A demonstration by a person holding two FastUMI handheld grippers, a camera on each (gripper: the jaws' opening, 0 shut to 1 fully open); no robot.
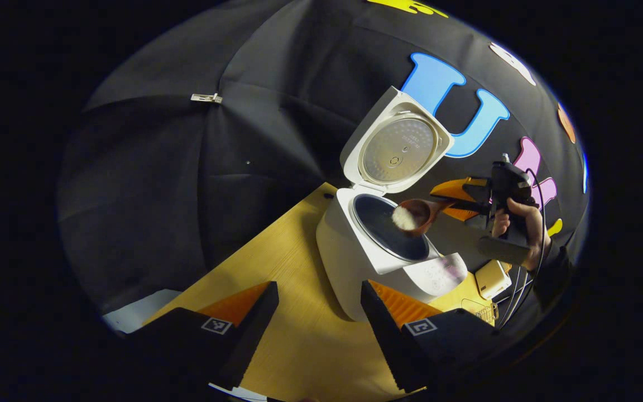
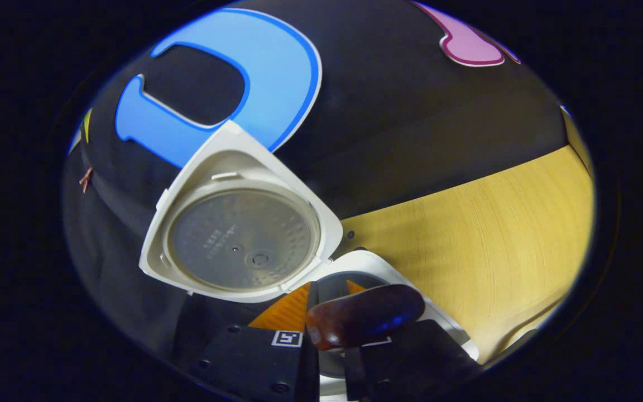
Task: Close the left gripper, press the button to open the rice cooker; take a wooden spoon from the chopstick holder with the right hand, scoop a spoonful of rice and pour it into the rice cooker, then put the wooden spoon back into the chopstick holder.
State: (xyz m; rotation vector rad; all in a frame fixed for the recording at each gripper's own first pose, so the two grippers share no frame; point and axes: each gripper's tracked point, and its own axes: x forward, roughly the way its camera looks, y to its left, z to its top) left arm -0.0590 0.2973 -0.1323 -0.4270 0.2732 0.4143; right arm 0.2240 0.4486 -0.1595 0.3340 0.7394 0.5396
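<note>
Cooker (image 1: 355,257) standing on the table (image 1: 293,290), lid (image 1: 394,145) up. Right gripper (image 1: 458,204) pinching the spoon (image 1: 419,215) handle, holding the bowl with rice (image 1: 403,219) over the open pot (image 1: 388,231). Left gripper (image 1: 318,329) hovering near the cooker, fingers spread, gripping nothing.

The white rice cooker (image 1: 366,251) stands on the worktop (image 1: 277,279), lid (image 1: 397,145) raised upright. The wooden spoon (image 1: 419,215), tilted, holds white rice (image 1: 404,219) over its dark pot (image 1: 383,223).
</note>
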